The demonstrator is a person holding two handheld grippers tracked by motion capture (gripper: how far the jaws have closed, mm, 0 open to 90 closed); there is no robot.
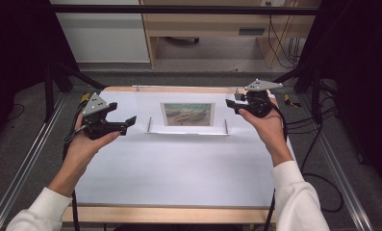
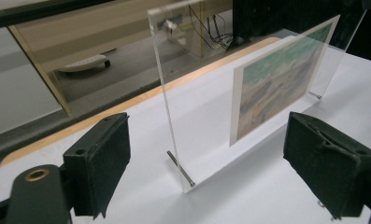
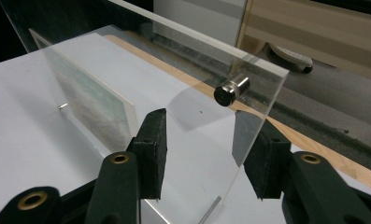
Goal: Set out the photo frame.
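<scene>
Bare white table surface [image 1: 179, 168] lies open on the near side of both grippers, ending at the wooden front edge; open surface also runs behind the frame to the wooden back edge. The left gripper [image 1: 126, 120] hangs just off the left end of the clear acrylic picture frame [image 1: 187, 115], not touching it. In the left gripper view its two black pads [image 2: 99, 163] stand wide apart, with the frame's near vertical edge ahead of the gap, between the lines of the jaws but beyond the pad tips; nothing is held. A thin metal foot pin [image 2: 181, 168] under that edge points toward the gap, with open table either side of it. The right gripper [image 3: 206, 154] sits at the frame's right end. In the right gripper view the clear panel passes between its pads, one pad on each face, at a moderate opening; the near pad appears to bear on the panel, the far pad shows through the acrylic. Above the jaws, a round metal standoff [image 3: 232, 89] sits near the upper corner. Beyond the jaws, the printed picture [image 3: 94, 105] is mounted within the panel.
</scene>
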